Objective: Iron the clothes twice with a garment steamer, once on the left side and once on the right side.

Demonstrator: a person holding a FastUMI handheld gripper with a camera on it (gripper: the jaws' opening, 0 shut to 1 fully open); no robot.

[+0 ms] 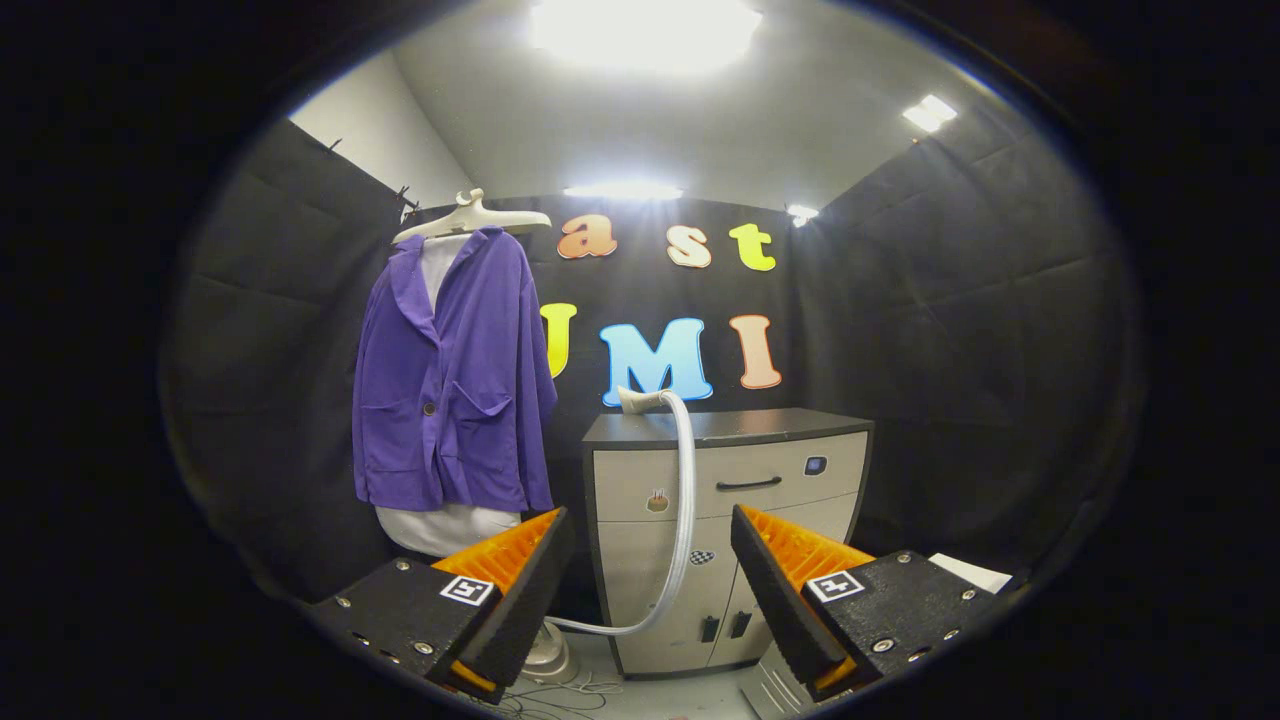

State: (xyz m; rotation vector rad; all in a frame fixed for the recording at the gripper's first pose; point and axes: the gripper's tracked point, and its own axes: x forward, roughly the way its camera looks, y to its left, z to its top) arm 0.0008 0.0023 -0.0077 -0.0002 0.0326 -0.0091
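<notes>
A purple jacket (452, 385) hangs over a white shirt (445, 527) on a pale hanger (470, 218), well beyond my fingers and to their left. The steamer head (640, 401) lies on the left end of a cabinet top (740, 427), straight ahead. Its pale hose (684, 500) drops down the cabinet front and curves to a base unit (548, 655) on the floor behind my left finger. My gripper (650, 580) is open, its fingers wide apart with nothing between them, still far from the steamer head.
The grey cabinet (760, 520) with a dark top, one drawer and lower doors stands ahead against the black cloth wall. Thin cords (570, 695) lie on the floor by the base unit. A white sheet (970, 572) lies past my right finger.
</notes>
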